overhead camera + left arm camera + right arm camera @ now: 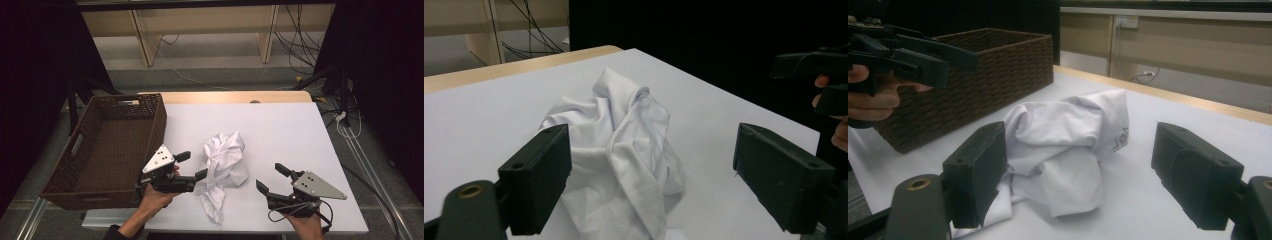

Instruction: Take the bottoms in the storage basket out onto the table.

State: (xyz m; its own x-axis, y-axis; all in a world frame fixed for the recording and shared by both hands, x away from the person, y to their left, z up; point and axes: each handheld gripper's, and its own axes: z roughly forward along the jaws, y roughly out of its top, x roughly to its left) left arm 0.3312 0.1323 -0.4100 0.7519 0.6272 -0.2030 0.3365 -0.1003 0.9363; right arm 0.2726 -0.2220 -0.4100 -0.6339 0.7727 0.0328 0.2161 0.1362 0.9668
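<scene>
A crumpled white shirt (pixel 224 167) lies mid-surface (pixel 290 130), just right of the brown basket (pixel 107 150). It looks light, soft and limp, likely to sag and trail when lifted, with a thin, slightly slick weave. The left hand-held gripper (pixel 192 165) hovers at its left edge, jaws apart and empty; the right hand-held gripper (pixel 272 179) waits near its right side, jaws also apart. Pinching a thick raised fold near the bunched top would probably hold best.
</scene>
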